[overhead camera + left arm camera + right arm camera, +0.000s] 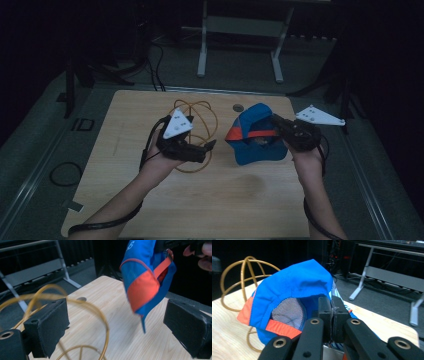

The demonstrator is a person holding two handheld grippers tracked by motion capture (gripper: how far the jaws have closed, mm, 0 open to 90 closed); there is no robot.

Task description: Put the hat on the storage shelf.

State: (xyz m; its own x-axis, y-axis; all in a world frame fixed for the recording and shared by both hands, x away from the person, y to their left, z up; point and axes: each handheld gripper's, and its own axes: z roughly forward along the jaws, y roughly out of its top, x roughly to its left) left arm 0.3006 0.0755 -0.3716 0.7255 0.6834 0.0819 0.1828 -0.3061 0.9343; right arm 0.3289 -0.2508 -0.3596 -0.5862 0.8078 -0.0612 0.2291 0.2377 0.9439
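Right gripper view: cap (294, 287) hides wire stand (244, 272) partly.

cap (147, 280) top cut off by frame edge, wire stand (197, 135) partly hidden behind left tool (210, 146)

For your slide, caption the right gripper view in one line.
Right tool shut on a blue-and-orange cap, gold wire frame behind on the wooden table.

bare bench (200, 200) lies open along the near edge. between the wire frame (197, 131) and the blue cap (257, 135) runs a narrow gap, partly taken by the left gripper (210, 146).
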